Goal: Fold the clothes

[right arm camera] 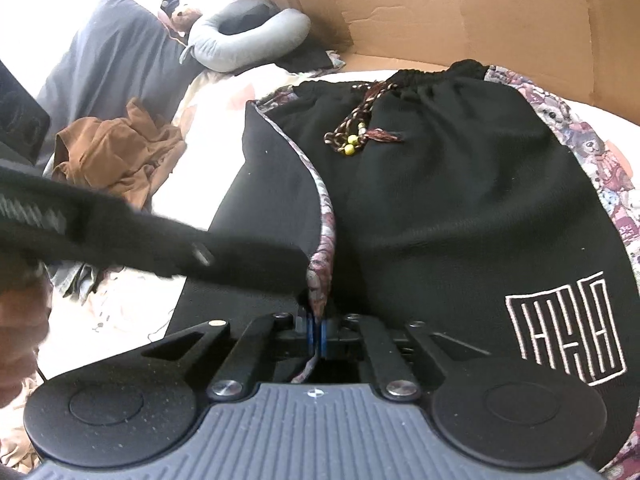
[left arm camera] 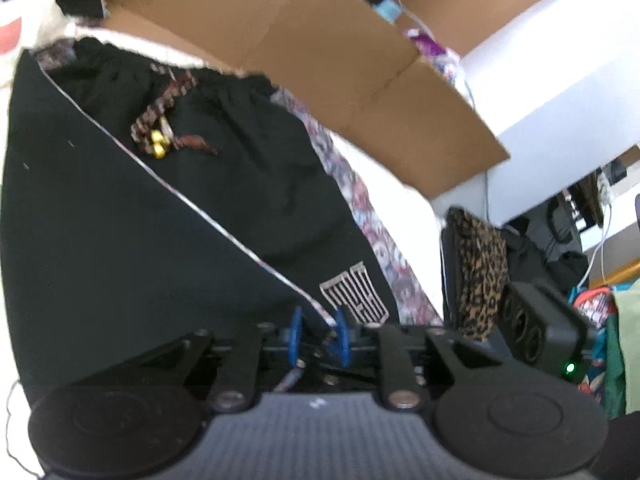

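Note:
Black shorts (left arm camera: pixel 160 240) (right arm camera: pixel 460 200) with patterned side stripes lie on the white bed, one side folded over the other. A braided drawstring (right arm camera: pixel 360 136) with yellow beads rests near the waistband, and a white logo (right arm camera: pixel 568 328) marks a leg. My right gripper (right arm camera: pixel 317 332) is shut on the patterned trim (right arm camera: pixel 324 220) of the folded edge. My left gripper (left arm camera: pixel 319 336) stands open; the same trim edge runs between its blue pads (left arm camera: pixel 296 336) without being pressed. In the right wrist view the left gripper's body (right arm camera: pixel 160 248) reaches in from the left, blurred, touching that edge.
A brown cardboard box (left arm camera: pixel 320 40) (right arm camera: pixel 480 8) stands right behind the shorts. A crumpled brown garment (right arm camera: pixel 116 148), a grey neck pillow (right arm camera: pixel 248 36) and a dark pillow (right arm camera: pixel 100 52) lie left. A leopard-print cloth (left arm camera: pixel 476 264) hangs off the bed's right side.

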`<state>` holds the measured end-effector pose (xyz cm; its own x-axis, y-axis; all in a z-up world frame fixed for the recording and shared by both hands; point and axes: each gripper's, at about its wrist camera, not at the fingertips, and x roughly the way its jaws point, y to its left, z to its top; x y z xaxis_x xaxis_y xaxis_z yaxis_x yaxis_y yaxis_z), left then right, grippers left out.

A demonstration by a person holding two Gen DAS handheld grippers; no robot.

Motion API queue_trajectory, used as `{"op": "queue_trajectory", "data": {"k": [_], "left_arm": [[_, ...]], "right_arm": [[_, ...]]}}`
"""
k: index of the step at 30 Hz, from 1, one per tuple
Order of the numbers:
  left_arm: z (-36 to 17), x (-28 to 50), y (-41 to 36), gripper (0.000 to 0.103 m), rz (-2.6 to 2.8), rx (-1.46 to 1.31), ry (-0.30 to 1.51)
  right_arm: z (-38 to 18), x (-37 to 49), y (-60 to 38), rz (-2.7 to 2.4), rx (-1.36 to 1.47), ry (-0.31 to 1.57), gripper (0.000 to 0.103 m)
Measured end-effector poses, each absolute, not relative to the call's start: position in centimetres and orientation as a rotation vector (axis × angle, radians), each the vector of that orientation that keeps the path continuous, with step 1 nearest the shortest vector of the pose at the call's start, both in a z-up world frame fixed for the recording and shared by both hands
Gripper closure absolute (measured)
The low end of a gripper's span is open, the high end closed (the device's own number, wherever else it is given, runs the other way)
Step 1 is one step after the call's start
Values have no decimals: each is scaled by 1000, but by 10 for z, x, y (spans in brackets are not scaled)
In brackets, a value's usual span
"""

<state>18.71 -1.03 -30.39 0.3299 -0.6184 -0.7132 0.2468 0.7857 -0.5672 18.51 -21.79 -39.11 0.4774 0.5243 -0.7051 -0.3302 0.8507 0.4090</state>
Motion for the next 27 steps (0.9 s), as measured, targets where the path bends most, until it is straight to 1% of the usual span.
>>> {"op": "queue_trajectory", "data": {"k": [1,2,8,14,20,27], "left_arm": [[-303,188,-5,70,-566,-397,1091],[-304,190,1,70,-544,-398,1091],[-321,193,30,70,-377,-385,1141],[-330,194,46,70,-310,-395,1182],[-337,194,37,70,-322,-372,1218],[-345,192,17,70,-368,-284,1248]], "right_arm": [[-390,185,-220,528,231,936,101],[-388,185,-222,530,233,933,102],[-375,185,-236,536,238,912,102],[-348,181,-262,524,253,880,102],[-330,172,-290,479,255,859,102],[-328,161,-323,391,268,870,102]]}}
